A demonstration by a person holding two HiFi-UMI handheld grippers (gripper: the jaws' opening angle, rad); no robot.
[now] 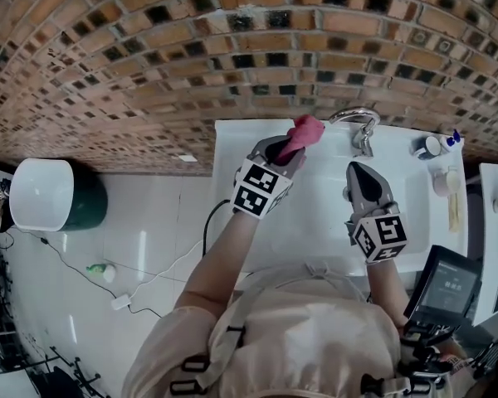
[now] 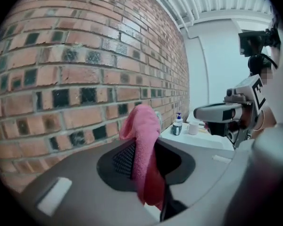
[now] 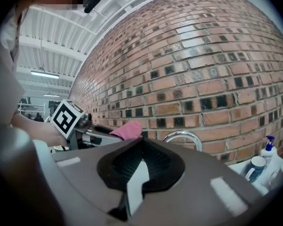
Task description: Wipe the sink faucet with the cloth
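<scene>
While clamped on the pink cloth (image 2: 144, 142), the left gripper (image 1: 292, 151) has its pads pressed on the fold. Most of the cloth stands above the tips and a tail hangs below.
Right gripper (image 3: 141, 141): fingertips together, nothing between them.
Marker cubes (image 1: 260, 187): one on each gripper, printed with black-and-white squares, no letters.
Cloth, place: in the head view, at 1 o'clock from the left gripper's tips, raised over the back edge of the white sink (image 1: 315, 218).
Faucet (image 1: 357, 123): chrome arch at 3 o'clock from the cloth, just beside it, contact not clear; at 12 o'clock from the right gripper's tips.
Pump bottle (image 1: 452, 139) and cup (image 1: 429, 146): at 3 o'clock from the faucet on the sink ledge; labels too small to read.
Brick wall (image 1: 149, 48): at 12 o'clock, behind the sink.
</scene>
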